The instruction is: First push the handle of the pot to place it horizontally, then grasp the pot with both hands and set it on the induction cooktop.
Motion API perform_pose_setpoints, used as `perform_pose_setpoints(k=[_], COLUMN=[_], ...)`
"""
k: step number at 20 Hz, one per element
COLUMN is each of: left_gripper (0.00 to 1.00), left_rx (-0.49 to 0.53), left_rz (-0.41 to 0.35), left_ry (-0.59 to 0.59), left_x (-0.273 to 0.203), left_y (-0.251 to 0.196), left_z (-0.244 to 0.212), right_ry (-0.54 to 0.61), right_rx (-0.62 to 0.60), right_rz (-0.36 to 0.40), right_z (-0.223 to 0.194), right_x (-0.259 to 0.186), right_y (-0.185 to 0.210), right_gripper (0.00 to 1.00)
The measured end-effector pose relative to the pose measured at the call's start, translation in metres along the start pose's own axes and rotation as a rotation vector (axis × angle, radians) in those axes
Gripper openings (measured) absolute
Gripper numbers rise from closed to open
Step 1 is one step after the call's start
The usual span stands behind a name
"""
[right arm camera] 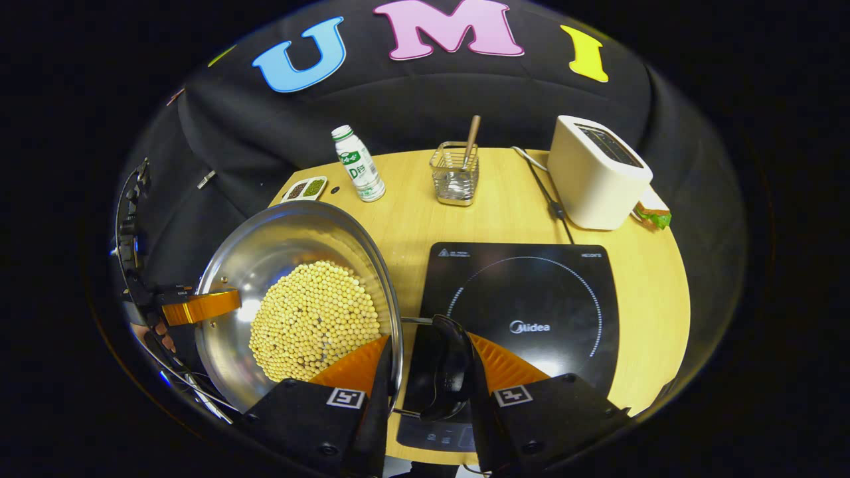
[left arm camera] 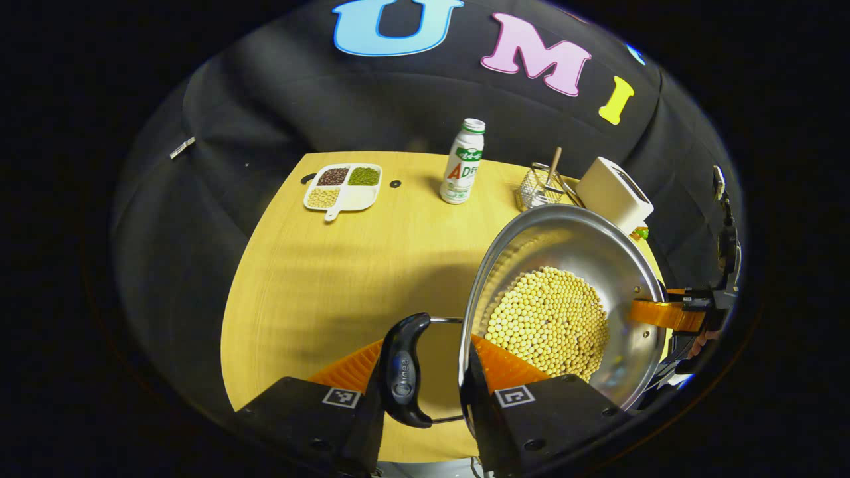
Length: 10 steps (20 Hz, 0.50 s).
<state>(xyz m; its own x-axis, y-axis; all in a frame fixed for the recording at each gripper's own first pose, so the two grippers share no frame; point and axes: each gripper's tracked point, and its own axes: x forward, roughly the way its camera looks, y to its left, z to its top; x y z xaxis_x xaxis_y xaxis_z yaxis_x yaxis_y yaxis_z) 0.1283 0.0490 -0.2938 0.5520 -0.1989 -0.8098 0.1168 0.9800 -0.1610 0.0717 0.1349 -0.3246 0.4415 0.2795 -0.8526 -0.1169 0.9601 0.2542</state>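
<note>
Pot point(right arm camera: 299, 292) of yellow beans hangs tilted above the surface point(right arm camera: 412, 226), at nine o'clock from the induction cooktop point(right arm camera: 531, 312); your left gripper point(left arm camera: 428, 372) and right gripper point(right arm camera: 431, 372) jaws each pinch a side handle.

Silver pot point(right arm camera: 265, 265) — pale yellow beans point(right arm camera: 309, 318) — black cooktop point(right arm camera: 531, 292).

Pot point(right arm camera: 299, 292) — a shallow, polished steel vessel with a wide rim, tilted in both views. A bed of pale yellow beans point(left arm camera: 548, 322) covers its base. Two black side handles on wire brackets (one per side): one point(left arm camera: 405, 368) at the rim's 9 o'clock, the other point(right arm camera: 445, 372) opposite. Induction cooktop point(right arm camera: 531, 299) — black glass, flat on the table, at the pot's 3 o'clock in the right gripper view.
</note>
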Motion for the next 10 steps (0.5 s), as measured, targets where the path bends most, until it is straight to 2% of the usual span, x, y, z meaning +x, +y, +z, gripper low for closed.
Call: perform_pose_setpoints(k=[10], left_gripper=[0.59], left_rx=[0.035], left_rz=[-0.019], left_ry=[0.005], left_x=[0.011], left_y=[-0.092], left_z=[0.016], right_ry=[0.014], right_rx=[0.025], right_rz=[-0.018], right_z=[0.006], right_x=[-0.025], right_y=[-0.092], right_gripper=[0.55])
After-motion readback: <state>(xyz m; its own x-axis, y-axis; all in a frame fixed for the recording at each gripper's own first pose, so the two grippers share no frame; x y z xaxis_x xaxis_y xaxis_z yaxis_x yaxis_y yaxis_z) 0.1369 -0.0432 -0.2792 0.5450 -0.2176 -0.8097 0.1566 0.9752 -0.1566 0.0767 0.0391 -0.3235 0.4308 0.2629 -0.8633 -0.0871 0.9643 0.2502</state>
